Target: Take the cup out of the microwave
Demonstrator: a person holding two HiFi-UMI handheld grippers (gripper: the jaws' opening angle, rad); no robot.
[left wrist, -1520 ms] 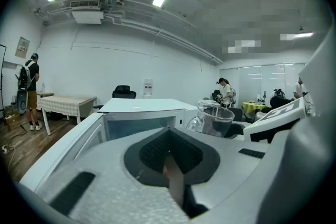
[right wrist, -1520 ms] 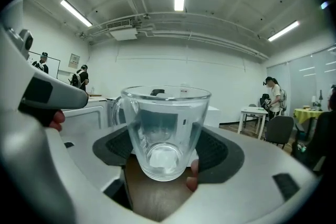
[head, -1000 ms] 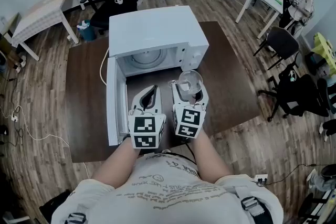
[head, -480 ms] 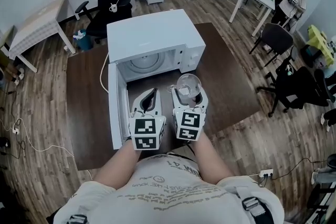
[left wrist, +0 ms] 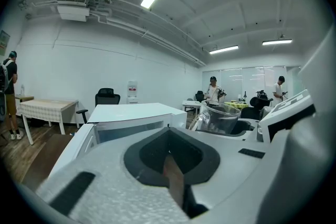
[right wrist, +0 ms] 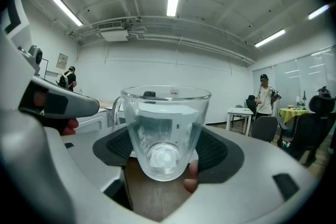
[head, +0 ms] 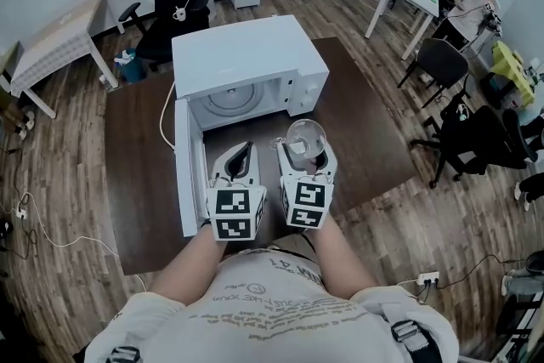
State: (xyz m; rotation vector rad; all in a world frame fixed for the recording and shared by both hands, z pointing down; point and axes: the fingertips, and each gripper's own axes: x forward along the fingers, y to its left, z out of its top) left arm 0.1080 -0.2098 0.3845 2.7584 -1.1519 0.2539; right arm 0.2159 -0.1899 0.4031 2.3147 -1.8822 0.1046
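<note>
Cup out of microwave, upright between right gripper jaws, clamped by walls above desk; level hold suits set-down. Door open. Left gripper jaws together, empty, idle alongside.

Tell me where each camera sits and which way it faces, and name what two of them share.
Head view: on the person's head, looking steeply down at the table, the open microwave, both forearms, the left claw and the right claw.
Left gripper view: on the left claw, looking along its closed jaws toward the microwave.
Right gripper view: on the right claw, looking along its jaws, clamped on the glass cup; the left claw's side shows.
Shared: the cup shows in all three.
</note>
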